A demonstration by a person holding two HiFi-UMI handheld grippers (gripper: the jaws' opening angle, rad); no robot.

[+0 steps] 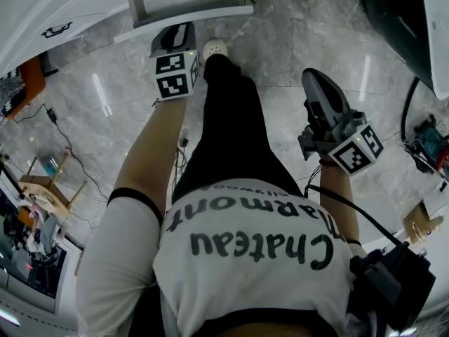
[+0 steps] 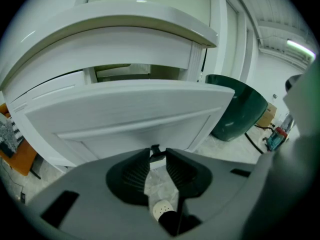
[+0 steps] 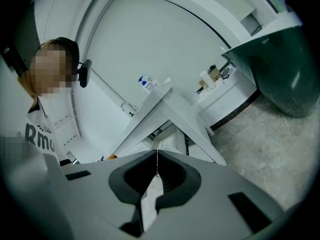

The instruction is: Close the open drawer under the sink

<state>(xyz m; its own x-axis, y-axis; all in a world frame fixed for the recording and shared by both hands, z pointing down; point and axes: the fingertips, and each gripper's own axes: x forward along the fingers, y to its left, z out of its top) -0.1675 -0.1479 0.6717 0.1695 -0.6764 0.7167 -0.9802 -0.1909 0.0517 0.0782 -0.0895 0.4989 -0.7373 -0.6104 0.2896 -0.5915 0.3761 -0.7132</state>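
Since my left gripper sits part-open and empty before the white panelled drawer front, I'd press its middle squarely; my right gripper hangs closed, aside.

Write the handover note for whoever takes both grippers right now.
Left gripper: fingers slightly apart, nothing held, pointed at the front of the drawer and close to it; contact can't be told.
Right gripper: fingers together, empty, held off to the side, away from the drawer.
Drawer: pulled out under the white counter.
Done: left gripper lined up with the drawer front.
Left: push the front in until the drawer is shut.
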